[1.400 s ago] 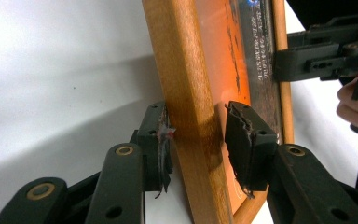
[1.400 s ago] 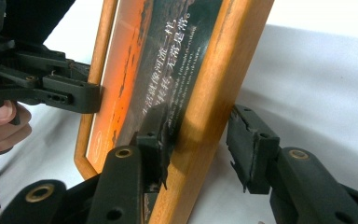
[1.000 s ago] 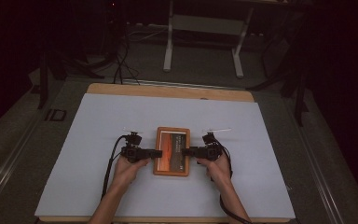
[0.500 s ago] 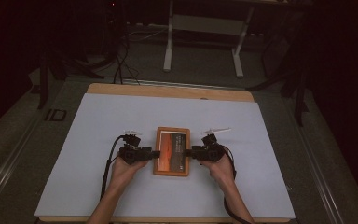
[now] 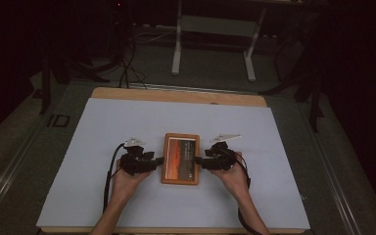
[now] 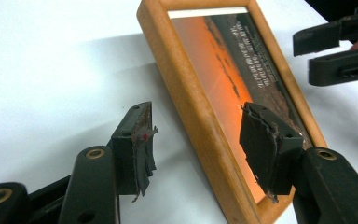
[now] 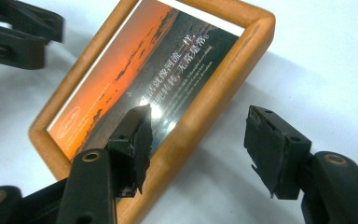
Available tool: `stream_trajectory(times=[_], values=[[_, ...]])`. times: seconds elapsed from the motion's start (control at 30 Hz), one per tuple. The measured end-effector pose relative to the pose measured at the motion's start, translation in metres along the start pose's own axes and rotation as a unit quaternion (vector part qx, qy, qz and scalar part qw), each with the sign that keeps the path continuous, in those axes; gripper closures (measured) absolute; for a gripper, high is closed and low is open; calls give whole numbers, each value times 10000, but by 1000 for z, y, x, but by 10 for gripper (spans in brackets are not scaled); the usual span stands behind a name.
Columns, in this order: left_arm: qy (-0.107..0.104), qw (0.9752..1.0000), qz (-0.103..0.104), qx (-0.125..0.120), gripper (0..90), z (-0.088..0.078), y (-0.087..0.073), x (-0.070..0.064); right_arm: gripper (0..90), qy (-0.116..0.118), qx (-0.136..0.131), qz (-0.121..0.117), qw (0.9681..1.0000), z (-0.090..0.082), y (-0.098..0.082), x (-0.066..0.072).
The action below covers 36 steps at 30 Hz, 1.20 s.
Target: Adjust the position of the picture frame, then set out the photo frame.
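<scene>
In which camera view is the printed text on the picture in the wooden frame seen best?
The right gripper view: the white characters on the picture in the wooden frame are large and sharp. In the left gripper view the text is steeply foreshortened and small. In the high view the frame is whole, but its text is too small to read.

Smooth wooden picture frame (image 6: 200, 116), glossy glazing

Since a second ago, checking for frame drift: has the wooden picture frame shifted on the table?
No. The picture frame lies at the same spot relative to the table's far wooden edge.
</scene>
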<state>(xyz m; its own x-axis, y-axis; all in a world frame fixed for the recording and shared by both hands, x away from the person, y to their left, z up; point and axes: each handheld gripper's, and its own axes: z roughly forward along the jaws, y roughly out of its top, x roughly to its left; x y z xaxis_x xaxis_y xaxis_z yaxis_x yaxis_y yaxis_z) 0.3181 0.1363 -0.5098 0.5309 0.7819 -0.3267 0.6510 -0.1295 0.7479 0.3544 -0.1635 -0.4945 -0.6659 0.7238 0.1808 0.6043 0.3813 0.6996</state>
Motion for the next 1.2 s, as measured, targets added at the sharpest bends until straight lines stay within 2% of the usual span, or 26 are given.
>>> stream_trajectory(times=[0.03,0.13,0.23,0.43,0.53,0.57,0.67,0.8,0.9,1.03,1.13,1.2], values=[[49,9999,26,-96,451,-6,-2,-2,424,-88,-9,-137,9999,0,4,4],[65,9999,6,-154,451,-12,-5,-2,438,-147,-50,-208,9997,-1,8,6],[55,9997,-28,-244,451,-17,-7,-4,482,-337,-58,-381,9987,-3,14,10],[-7,9996,51,-281,451,-22,-10,-8,529,-382,-222,-473,9979,-6,23,12],[-18,9993,60,-379,450,-27,-9,-10,542,-399,-291,-530,9974,-8,28,13],[-17,9992,54,-393,451,-27,-9,-10,588,-386,-287,-579,9972,-9,30,13],[-15,9989,94,-462,451,-32,-9,-12,609,-402,-303,-687,9964,-10,35,14],[47,9985,189,-510,450,-36,-9,-14,602,-476,-368,-706,9957,-10,40,15],[89,9982,224,-545,450,-39,-9,-15,580,-668,-350,-761,9942,-7,43,14],[93,9980,233,-581,449,-41,-9,-14,581,-709,-383,-749,9939,-3,46,12],[86,9979,212,-603,449,-42,-9,-13,607,-725,-389,-713,9941,0,48,10],[89,9979,214,-607,448,-43,-9,-13,690,-695,-371,-734,9942,3,50,8]])
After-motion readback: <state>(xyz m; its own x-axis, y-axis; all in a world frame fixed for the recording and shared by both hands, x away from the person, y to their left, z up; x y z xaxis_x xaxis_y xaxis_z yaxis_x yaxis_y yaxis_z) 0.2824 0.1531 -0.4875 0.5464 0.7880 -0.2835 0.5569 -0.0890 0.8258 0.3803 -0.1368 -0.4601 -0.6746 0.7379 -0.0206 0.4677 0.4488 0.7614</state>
